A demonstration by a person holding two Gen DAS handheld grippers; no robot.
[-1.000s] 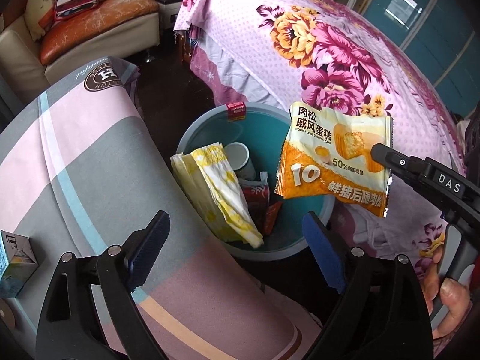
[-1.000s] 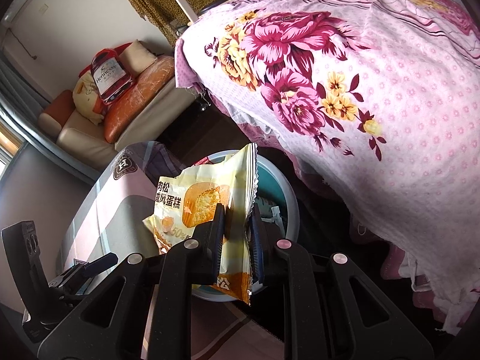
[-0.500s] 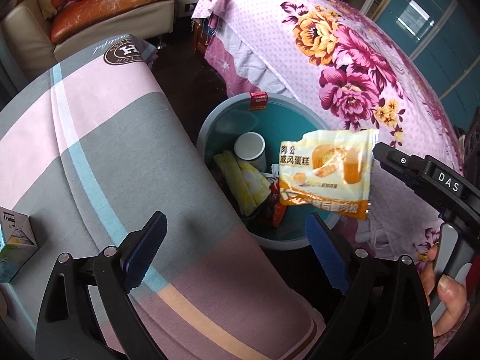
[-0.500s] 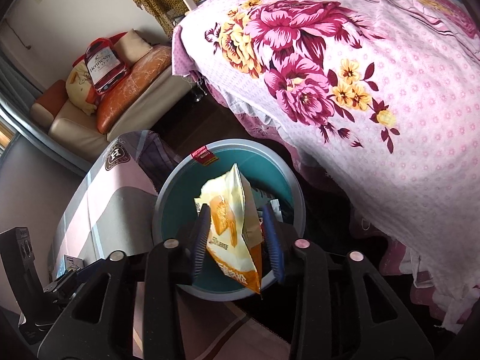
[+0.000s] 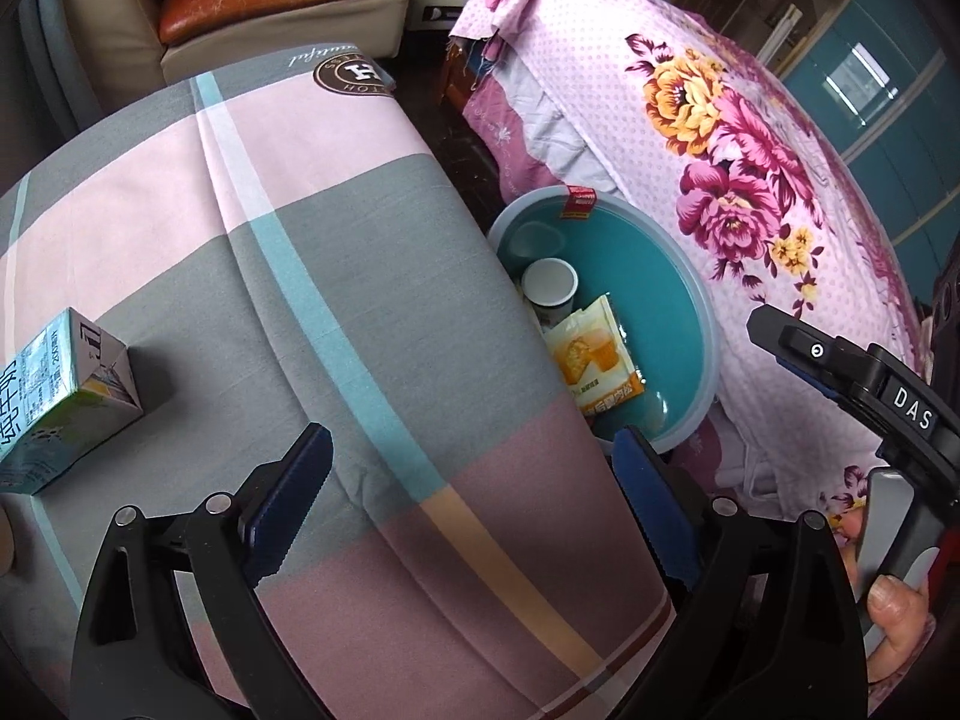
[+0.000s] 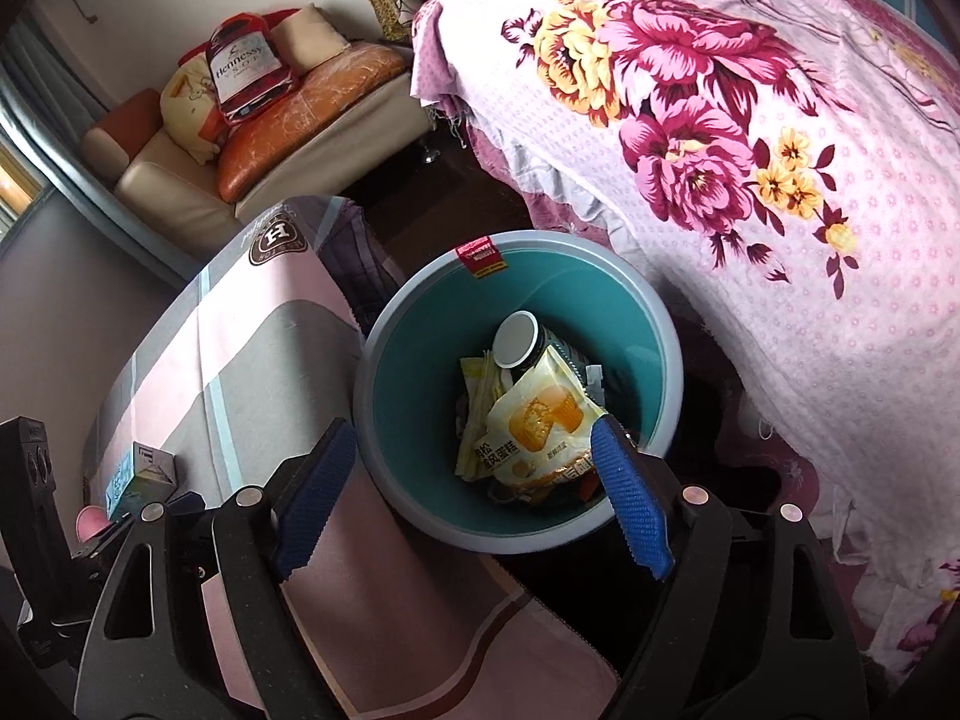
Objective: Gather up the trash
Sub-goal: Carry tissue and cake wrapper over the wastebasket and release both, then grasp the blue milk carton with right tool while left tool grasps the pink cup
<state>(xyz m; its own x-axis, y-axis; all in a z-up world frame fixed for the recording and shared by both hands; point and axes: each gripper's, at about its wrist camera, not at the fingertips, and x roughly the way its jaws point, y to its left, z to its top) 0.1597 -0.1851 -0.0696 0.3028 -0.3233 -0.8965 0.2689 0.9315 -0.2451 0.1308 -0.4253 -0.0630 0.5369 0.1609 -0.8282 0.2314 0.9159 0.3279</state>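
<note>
A round teal bin (image 6: 660,336) stands on the floor between the covered table and the bed; it also shows in the left wrist view (image 5: 708,330). A yellow-orange cake wrapper (image 6: 540,426) lies inside it on other trash, beside a paper cup (image 6: 515,339); the wrapper also shows in the left wrist view (image 5: 597,357). My right gripper (image 6: 474,498) is open and empty above the bin's near rim. My left gripper (image 5: 474,510) is open and empty over the table. A green-white drink carton (image 5: 54,402) lies on the table's left.
The table wears a pink, grey and blue checked cloth (image 5: 312,276). A bed with a pink floral cover (image 6: 750,138) crowds the bin's right side. A sofa with cushions (image 6: 252,138) stands behind. Dark floor (image 5: 444,120) lies between the furniture.
My right gripper opened and the cake wrapper dropped into the bin. My left gripper swung left over the table, bringing the drink carton into fuller view.
</note>
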